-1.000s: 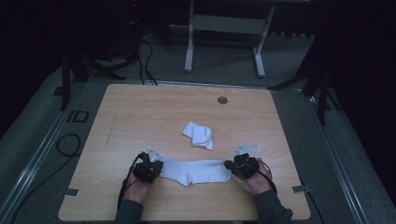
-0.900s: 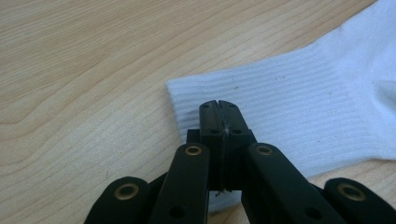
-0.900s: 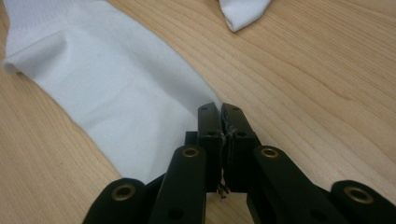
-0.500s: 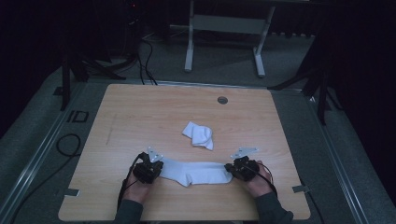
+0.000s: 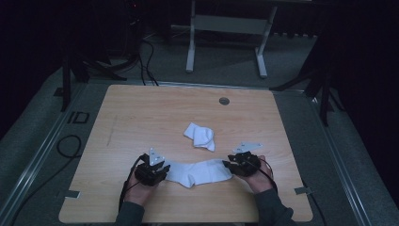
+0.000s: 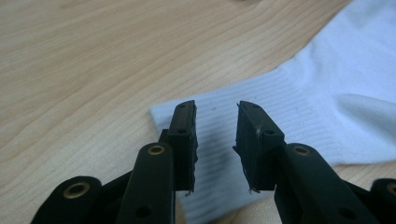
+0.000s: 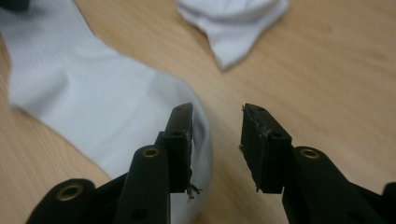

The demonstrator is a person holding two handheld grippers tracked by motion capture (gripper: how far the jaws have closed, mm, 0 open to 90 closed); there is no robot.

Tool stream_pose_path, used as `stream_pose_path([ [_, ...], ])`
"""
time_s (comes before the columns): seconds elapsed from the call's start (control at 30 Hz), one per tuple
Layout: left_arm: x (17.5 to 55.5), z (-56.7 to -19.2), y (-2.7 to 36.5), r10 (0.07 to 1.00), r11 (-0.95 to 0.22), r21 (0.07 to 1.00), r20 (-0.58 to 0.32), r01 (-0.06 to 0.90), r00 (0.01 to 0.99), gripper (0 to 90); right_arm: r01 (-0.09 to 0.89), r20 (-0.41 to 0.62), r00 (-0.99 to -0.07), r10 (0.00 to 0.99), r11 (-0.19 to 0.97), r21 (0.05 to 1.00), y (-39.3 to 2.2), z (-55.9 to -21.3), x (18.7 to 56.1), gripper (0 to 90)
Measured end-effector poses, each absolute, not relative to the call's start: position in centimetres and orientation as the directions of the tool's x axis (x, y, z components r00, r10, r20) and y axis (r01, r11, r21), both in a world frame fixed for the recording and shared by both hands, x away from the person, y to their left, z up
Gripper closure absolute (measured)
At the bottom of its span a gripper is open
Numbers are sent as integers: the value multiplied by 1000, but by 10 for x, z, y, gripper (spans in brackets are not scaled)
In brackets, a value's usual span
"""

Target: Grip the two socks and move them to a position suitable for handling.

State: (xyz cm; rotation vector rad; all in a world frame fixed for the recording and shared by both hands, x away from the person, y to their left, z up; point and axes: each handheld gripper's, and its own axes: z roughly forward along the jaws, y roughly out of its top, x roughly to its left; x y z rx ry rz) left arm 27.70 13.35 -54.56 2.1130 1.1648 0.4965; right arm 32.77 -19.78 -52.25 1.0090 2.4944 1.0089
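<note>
White sock point(image 5: 194, 172) flat on bench point(image 5: 141, 113), near the front edge, about midway between the front corners. Long axis parallel to that edge: ribbed cuff toward the left front corner, toe toward the right front corner. Slight bend at the heel, mid-length.

Left hand-held gripper point(image 5: 157, 170) at the cuff end; jaws just opened, standing apart, cuff point(image 6: 261, 112) lying under and between them, pads not pressing.

Right hand-held gripper point(image 5: 230, 165) at the toe end; jaws likewise just opened, parted over the toe's edge point(image 7: 140, 107), nothing clamped.

Second white sock point(image 5: 200, 136), folded into a bundle, lying farther back toward bench centre, apart from the first.
</note>
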Motion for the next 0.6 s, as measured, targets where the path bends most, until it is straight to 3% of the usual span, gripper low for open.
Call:
stream_pose_path([
  [0.27, 278, -547, 133, 844, -391, 695, 9, 603, 537, 690, 479, 0, -726, 688, 506, 718, -185, -505, 336, 631],
  [0.33, 278, -547, 132, 844, -391, 696, 10, 603, 536, 699, 472, -14, -726, 688, 513, 717, -179, -502, 340, 713],
  [0.37, 278, -547, 132, 844, -391, 696, 10, 603, 536, 700, 472, -14, -726, 688, 513, 717, -179, -502, 340, 713],
  [0.43, 278, -547, 132, 846, -390, 696, 13, 603, 533, 704, 463, -34, -731, 681, 532, 708, -166, -504, 356, 886],
  [0.6, 279, -547, 134, 850, -385, 697, 12, 605, 526, 714, 483, -38, -722, 691, 542, 688, -138, -512, 393, 897],
])
